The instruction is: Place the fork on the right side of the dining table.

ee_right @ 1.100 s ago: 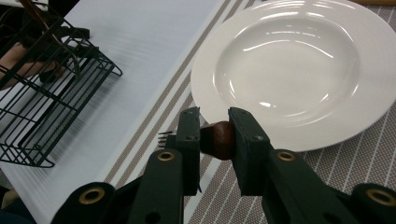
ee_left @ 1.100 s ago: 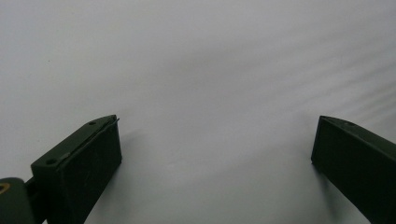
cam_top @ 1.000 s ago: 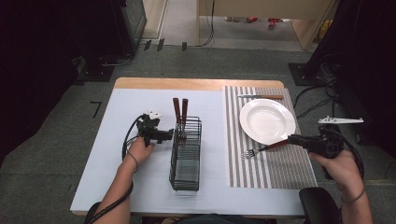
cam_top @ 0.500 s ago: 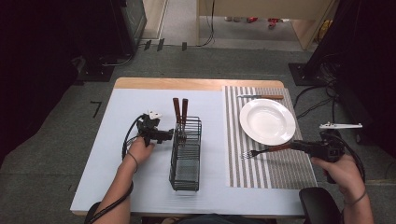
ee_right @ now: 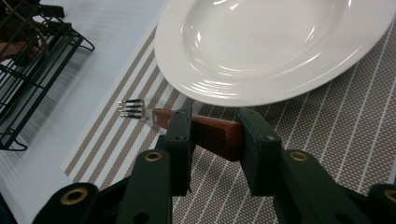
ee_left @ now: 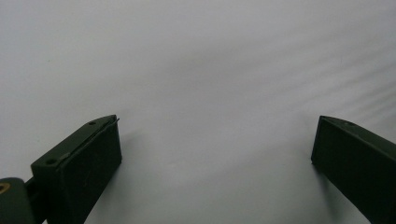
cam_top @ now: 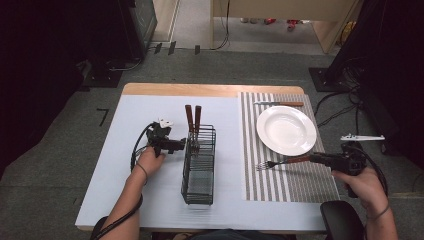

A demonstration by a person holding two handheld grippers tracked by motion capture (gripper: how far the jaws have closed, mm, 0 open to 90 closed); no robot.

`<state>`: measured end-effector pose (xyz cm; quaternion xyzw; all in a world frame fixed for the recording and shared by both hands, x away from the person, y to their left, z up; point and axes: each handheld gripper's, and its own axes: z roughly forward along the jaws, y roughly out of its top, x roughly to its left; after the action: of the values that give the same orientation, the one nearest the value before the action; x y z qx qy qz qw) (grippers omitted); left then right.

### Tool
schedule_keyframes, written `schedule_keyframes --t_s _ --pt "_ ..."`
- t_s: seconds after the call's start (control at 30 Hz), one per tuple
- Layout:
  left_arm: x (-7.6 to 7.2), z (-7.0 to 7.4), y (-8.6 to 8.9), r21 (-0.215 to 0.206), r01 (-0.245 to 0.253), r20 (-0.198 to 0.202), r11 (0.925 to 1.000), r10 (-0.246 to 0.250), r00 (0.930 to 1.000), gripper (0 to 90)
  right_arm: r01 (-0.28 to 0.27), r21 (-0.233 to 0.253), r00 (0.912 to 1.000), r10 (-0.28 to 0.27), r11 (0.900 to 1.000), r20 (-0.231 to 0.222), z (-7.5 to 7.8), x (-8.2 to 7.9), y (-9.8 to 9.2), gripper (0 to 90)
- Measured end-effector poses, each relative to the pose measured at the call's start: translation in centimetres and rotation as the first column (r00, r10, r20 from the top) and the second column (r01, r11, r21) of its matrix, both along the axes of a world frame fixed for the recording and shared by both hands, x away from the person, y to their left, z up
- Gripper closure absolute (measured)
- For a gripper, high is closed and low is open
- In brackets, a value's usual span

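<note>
My right gripper (cam_top: 314, 159) (ee_right: 215, 129) is shut on the wooden handle of a fork (cam_top: 278, 162) (ee_right: 196, 125). The fork lies low over the striped placemat (cam_top: 295, 180) (ee_right: 327, 135), just in front of the white plate (cam_top: 286, 130) (ee_right: 275, 42), with its tines pointing left. My left gripper (cam_top: 181, 145) (ee_left: 215, 126) is open, its jaws wide apart over the bare white tabletop (ee_left: 196, 60). It rests against the left side of a black wire rack (cam_top: 199, 167) (ee_right: 28, 70). Two wooden-handled utensils (cam_top: 192, 120) stand in the rack's far end.
A knife (cam_top: 278, 103) lies on the placemat behind the plate. A white object (cam_top: 362, 137) juts out beyond the table's right edge. The white table surface (cam_top: 135, 195) runs to the near and left edges.
My right gripper has drifted slightly toward the near edge with the fork still held. The left gripper has stayed put.
</note>
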<state>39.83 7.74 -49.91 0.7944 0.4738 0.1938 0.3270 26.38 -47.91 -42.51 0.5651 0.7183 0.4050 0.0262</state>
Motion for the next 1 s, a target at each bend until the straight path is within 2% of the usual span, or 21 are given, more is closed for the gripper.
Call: schedule_keyframes --t_s 0.53,0.77,1.0 --pt "0.0 0.0 0.0 0.000 0.000 0.000 1.0000 0.000 1.0000 1.7 0.013 -0.002 0.9976 -0.013 1.000 -0.068 -1.7 0.2 -0.4 64.1" --pt "0.0 0.0 0.0 0.000 0.000 -0.001 1.0000 0.000 1.0000 1.7 0.026 0.032 0.9969 -0.024 0.999 -0.076 -2.3 0.3 -0.8 63.4" --pt "0.0 0.0 0.0 -0.001 0.000 -0.001 1.0000 0.000 1.0000 1.7 0.034 0.021 0.9952 -0.032 0.999 -0.093 -2.9 0.4 -1.0 61.6"
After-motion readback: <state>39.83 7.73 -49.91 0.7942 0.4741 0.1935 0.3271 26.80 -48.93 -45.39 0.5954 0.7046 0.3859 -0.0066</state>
